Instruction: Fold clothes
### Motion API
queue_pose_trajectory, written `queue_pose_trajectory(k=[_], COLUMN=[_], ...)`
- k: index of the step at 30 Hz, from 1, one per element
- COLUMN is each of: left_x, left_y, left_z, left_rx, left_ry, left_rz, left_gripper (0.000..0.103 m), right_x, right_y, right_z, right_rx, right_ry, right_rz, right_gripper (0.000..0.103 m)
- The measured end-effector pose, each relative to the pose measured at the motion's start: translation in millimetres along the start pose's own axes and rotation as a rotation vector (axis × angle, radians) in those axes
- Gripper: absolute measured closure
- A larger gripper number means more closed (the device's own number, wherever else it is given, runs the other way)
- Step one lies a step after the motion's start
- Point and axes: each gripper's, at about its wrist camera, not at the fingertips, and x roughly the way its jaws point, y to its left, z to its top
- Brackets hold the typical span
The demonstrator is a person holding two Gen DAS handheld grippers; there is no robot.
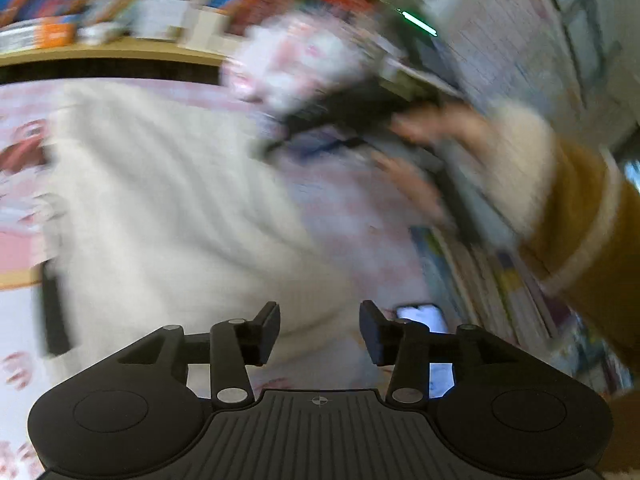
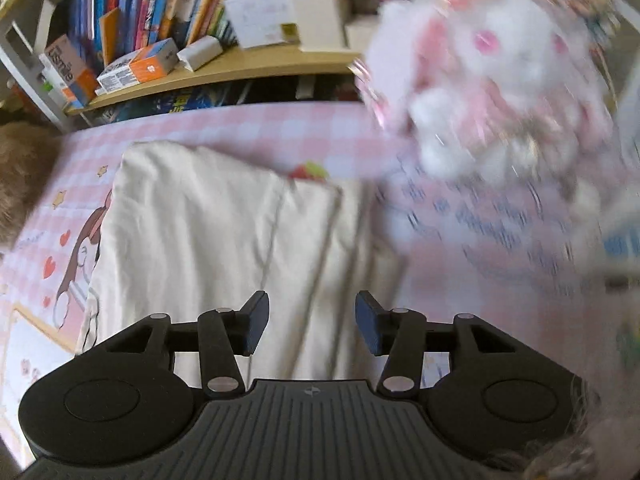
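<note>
A cream-white garment [image 2: 208, 232] lies folded on a pink checked bed sheet [image 2: 248, 124]; it also shows, blurred, in the left wrist view [image 1: 168, 208]. My right gripper [image 2: 312, 322] is open and empty, hovering over the garment's near edge. My left gripper [image 1: 319, 330] is open and empty above the garment's near right part. In the left wrist view the other gripper's black body and the hand holding it [image 1: 400, 128] are a blur above the garment's far right side.
A white and pink plush toy [image 2: 480, 72] sits at the back right of the bed. A wooden shelf [image 2: 240, 68] with books and boxes runs behind the bed. A dark flat object [image 1: 54, 312] lies at the left. A phone [image 1: 422, 316] lies near the left gripper.
</note>
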Motion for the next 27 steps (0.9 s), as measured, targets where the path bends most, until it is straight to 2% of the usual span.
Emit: queue_pose_trajectory(k=[3, 6, 10, 13, 14, 15, 17, 19, 24, 25, 27], left_x=[-25.2, -43.0, -50.4, -43.0, -40.4, -37.9, -34.8, -27.5, -20.7, -20.5, -17.9], left_y=[31.4, 53.7, 60.9, 52.7, 49.1, 45.3, 35.4, 27.4, 23.5, 24.0, 24.0], left_z=[-10.0, -25.1, -35.9, -33.9, -33.3, -32.8, -36.3, -37.5, -44.5, -45.9, -47.0], left_rx=[-0.078, -0.103, -0.088, -0.024, 0.008, 0.040, 0.124, 0.191, 0.238, 0.238, 0.244], left_ry=[-0.058, -0.069, -0.066, -0.065, -0.062, -0.059, -0.050, -0.037, -0.007, -0.006, 0.001], left_rz=[0.114, 0.250, 0.342, 0.360, 0.362, 0.365, 0.379, 0.405, 0.417, 0.415, 0.420], left_gripper=[0.059, 0.059, 0.059, 0.059, 0.059, 0.059, 0.054, 0.053, 0.053, 0.053, 0.053], right_x=[-20.0, -40.0, -53.3, -56.0, -57.1, -58.2, -62.8, -75.6, -131.5, -130.4, -107.2], right_y=[-5.2, -10.3, -4.2, 1.3, 3.5, 5.1, 8.8, 13.6, 18.7, 17.8, 10.6], right_z=[-30.6, -61.3, -107.0, -127.1, -131.6, -131.9, -129.5, -123.6, -117.2, -120.8, -132.9], right_rx=[0.021, 0.042, 0.061, 0.070, 0.069, 0.064, 0.053, 0.038, 0.046, 0.053, 0.072], right_ry=[-0.002, -0.004, 0.042, 0.045, 0.039, 0.033, 0.015, -0.028, -0.162, -0.149, -0.060], right_rz=[0.047, 0.093, 0.115, 0.083, 0.070, 0.061, 0.055, 0.065, 0.154, 0.140, 0.093], right_gripper=[0.057, 0.058, 0.064, 0.078, 0.088, 0.092, 0.095, 0.095, 0.102, 0.102, 0.102])
